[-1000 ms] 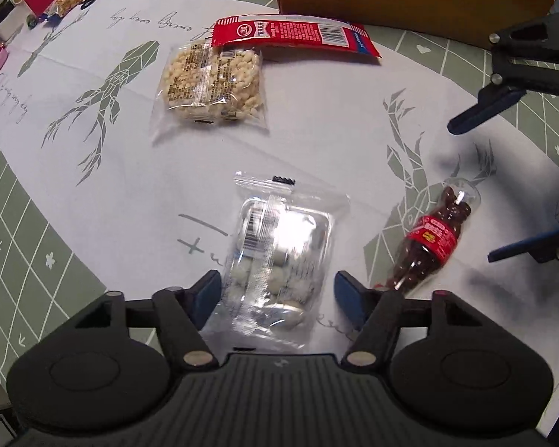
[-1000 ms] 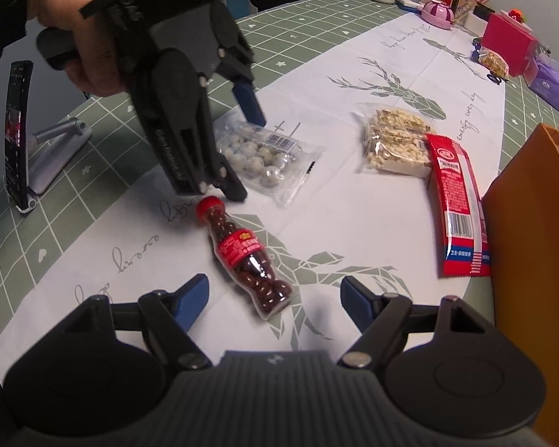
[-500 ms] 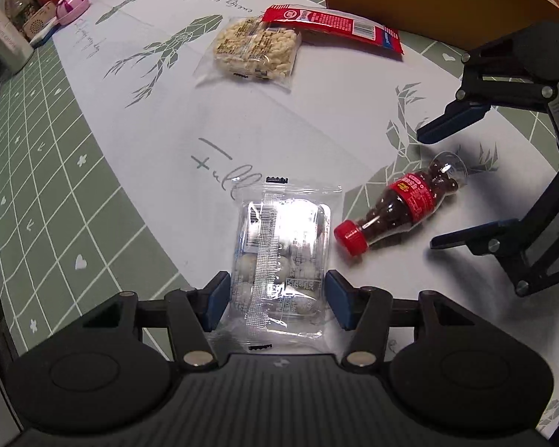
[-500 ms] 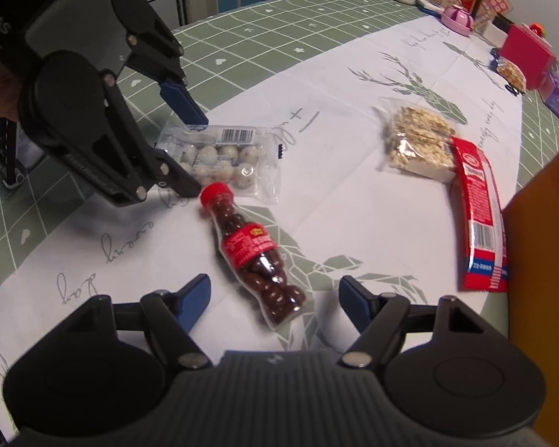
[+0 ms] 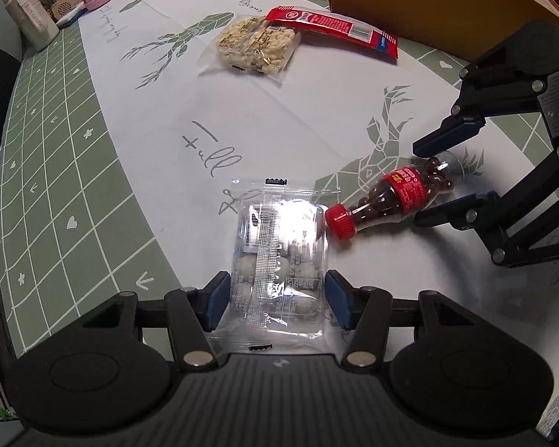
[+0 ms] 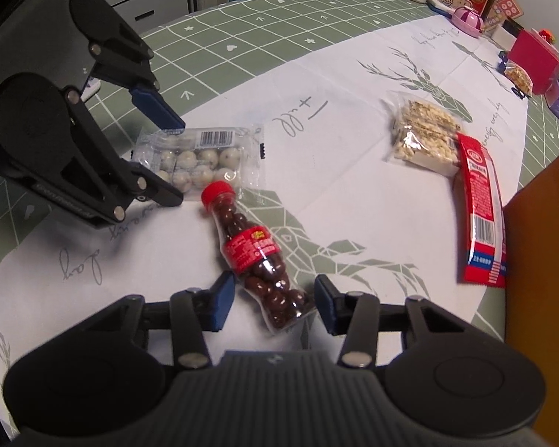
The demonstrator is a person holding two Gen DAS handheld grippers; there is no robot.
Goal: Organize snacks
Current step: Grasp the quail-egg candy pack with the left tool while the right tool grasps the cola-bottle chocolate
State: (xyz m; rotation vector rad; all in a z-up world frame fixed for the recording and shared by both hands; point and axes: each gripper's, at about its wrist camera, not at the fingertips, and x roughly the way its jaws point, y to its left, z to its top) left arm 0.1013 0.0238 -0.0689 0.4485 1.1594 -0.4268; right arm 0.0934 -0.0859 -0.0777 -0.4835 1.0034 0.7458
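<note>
A clear pack of white balls (image 5: 279, 253) lies flat on the white cloth. My left gripper (image 5: 277, 298) is shut on it, a blue pad against each long side. The right wrist view shows the same pack (image 6: 197, 160) between the left gripper's (image 6: 177, 160) fingers. Beside it lies a small bottle of brown candies (image 6: 253, 249) with a red cap and label, its cap touching the pack. My right gripper (image 6: 274, 298) straddles the bottle's base with its jaws closing, and a thin gap shows at each pad. The left wrist view has the bottle (image 5: 402, 193) and right gripper (image 5: 421, 182) at its right.
A clear pack of pale puffed bars (image 5: 257, 46) and a long red wrapper (image 5: 331, 28) lie farther along the cloth. An orange box (image 5: 428, 0) stands behind them and rises at the right edge (image 6: 540, 260). Jars and small boxes (image 5: 29, 18) crowd the table's far end.
The left gripper slid and rolled with the pack between its pads, so the pack now lies against the bottle's cap. The right jaws narrowed around the bottle's base.
</note>
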